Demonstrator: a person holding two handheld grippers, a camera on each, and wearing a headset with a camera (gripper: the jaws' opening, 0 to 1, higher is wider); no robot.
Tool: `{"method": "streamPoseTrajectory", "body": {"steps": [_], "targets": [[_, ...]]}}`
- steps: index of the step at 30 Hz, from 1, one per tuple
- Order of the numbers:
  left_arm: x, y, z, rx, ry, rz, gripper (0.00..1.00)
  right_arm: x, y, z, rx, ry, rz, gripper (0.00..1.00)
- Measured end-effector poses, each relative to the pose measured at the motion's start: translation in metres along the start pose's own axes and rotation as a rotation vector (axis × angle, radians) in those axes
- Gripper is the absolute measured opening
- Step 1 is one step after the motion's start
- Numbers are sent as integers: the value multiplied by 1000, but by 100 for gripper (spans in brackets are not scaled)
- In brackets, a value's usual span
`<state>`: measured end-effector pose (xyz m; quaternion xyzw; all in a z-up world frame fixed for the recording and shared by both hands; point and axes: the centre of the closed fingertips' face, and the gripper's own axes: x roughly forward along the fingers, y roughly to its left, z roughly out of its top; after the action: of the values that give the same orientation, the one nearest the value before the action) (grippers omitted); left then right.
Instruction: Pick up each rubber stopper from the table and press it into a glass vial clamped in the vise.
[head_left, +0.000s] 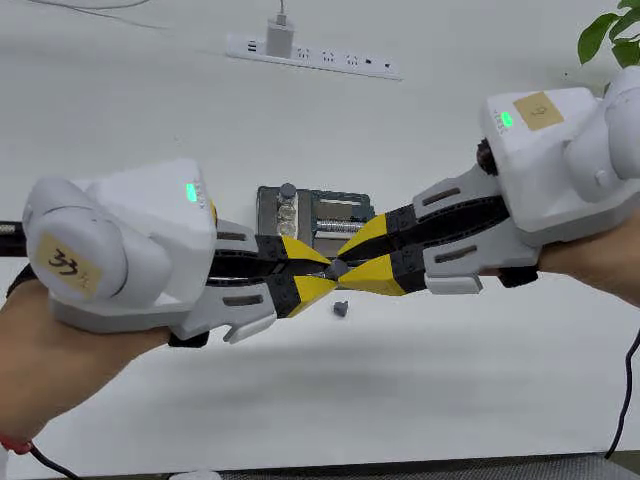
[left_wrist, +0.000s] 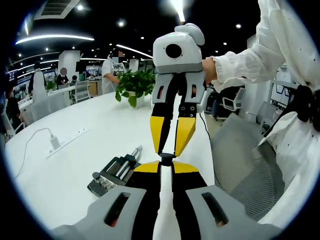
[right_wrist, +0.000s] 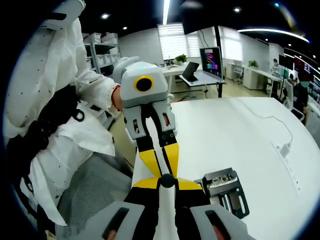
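We hold the left hand-held gripper (left_wrist: 166, 164) and the right hand-held gripper (right_wrist: 167, 183) tip to tip above the tabletop (head_left: 430, 380), the left coming in from one side and the right from the other. Each pair of jaws narrows to a point, and both points pinch the same small dark rubber stopper (head_left: 338, 268), which sits right where the yellow tips meet. In each gripper view we see the stopper at the end of that gripper's own jaws, with the other gripper's jaws reaching down onto it.

Just below the tips in the head view, a loose stopper (head_left: 340, 309) lies on the tabletop, apart from the jaws. Just beyond the tips stands the vise (head_left: 345, 212), with a row of glass vials (head_left: 287, 218) clamped in it; the vial at the far end carries a grey capped stopper (head_left: 288, 189). Farther back on the tabletop lies a white power strip (head_left: 330, 58).
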<state>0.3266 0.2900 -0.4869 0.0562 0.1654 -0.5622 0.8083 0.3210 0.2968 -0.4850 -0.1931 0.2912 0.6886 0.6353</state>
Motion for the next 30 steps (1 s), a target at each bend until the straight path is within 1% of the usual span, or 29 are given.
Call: {"method": "streamPoseTrajectory", "body": {"steps": [11,15,17,21,27,30], "targets": [[0,1,-1,-7,0,-4,4,1,1,0,-4,13,-3,6],[-1,2,-1,-5,1,-7,4,1,1,1,-3,16,-3,6],[-1,2,-1,5,1,-4,4,2,0,1,-4,19,-4,6],[-1,3,-2,7,-7,3,4,3,0,2,-4,21,-6,6],[-1,2,-1,8,-15,-2,7,4,-1,1,-3,29,-3,6],[-2,3,-3,4,-13,5,10,5,-1,3,-2,26,0,6]]}}
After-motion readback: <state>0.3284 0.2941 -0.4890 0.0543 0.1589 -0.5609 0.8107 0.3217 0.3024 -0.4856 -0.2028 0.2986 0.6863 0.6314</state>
